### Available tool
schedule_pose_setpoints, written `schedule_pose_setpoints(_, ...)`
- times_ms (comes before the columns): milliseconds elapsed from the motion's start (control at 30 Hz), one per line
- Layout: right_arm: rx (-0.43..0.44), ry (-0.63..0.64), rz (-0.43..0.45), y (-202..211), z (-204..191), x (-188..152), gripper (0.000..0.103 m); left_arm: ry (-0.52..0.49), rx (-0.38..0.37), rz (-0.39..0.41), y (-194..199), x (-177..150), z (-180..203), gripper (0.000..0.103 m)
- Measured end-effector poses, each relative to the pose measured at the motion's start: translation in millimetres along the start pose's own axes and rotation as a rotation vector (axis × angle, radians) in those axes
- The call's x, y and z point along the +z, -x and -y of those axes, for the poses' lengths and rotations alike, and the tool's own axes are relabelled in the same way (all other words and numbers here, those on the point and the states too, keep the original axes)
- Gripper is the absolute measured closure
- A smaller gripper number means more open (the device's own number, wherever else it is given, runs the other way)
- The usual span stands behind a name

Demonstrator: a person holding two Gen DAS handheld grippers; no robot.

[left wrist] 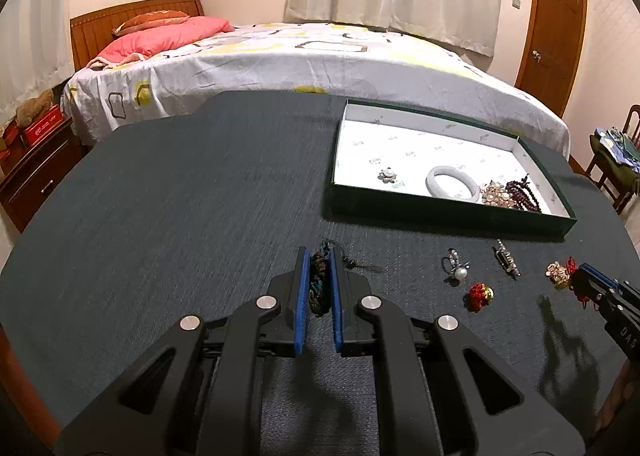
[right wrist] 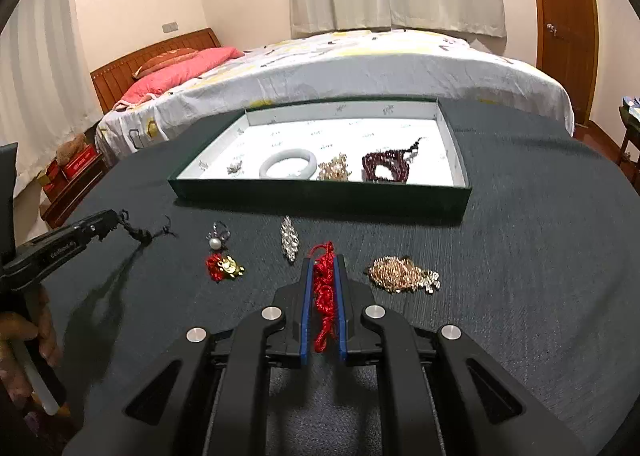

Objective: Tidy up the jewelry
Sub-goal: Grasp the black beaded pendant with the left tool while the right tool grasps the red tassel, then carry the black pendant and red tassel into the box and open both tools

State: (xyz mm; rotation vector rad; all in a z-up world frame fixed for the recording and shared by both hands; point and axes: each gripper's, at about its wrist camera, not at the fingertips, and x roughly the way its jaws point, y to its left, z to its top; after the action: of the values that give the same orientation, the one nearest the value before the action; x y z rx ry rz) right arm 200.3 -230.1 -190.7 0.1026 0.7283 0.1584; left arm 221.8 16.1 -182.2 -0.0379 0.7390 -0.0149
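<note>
Left tool (left wrist: 319, 268) is clamped on a dark braided cord piece (left wrist: 319, 286), brownish with bits of teal, bunched between the blue pads near the front edge of the counter (left wrist: 160, 195). Right tool (right wrist: 323, 276) is clamped on a red knotted cord (right wrist: 323, 296), loops poking out past the tips and a tail hanging back between the pads.

Both cords look light and floppy, so I'd guess they'll sag and swing, and loose ends could snag on neighbours. Grabbing the bunched middle, like now, seems the safest hold.

Loose on the counter in a row along the front: a pearl ring (right wrist: 218, 240), a red and gold charm (right wrist: 224, 268), a rhinestone clip (right wrist: 289, 240) and a gold chain pile (right wrist: 402, 274) just right of the right tool. The small ones look hard and slippery, so pinch them across the widest part. The chain will probably spill unless scooped from the middle.

Further back sits the green box (right wrist: 320, 197) with a white liner, towards the far right of the counter. Inside, along its near wall: a small flower brooch (right wrist: 235, 167), a pale jade bangle (right wrist: 289, 163) (stiff, breakable, take it by the rim), a gold pearl cluster (right wrist: 335, 169) and dark red beads (right wrist: 386, 165).
</note>
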Motion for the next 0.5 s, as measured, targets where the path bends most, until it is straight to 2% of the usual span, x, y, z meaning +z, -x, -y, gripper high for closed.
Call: schedule_pose_setpoints(500,0.018,0.008,0.060,16,-4,14,0.093,-0.007,-0.025,0.054,21,14,6,0.093)
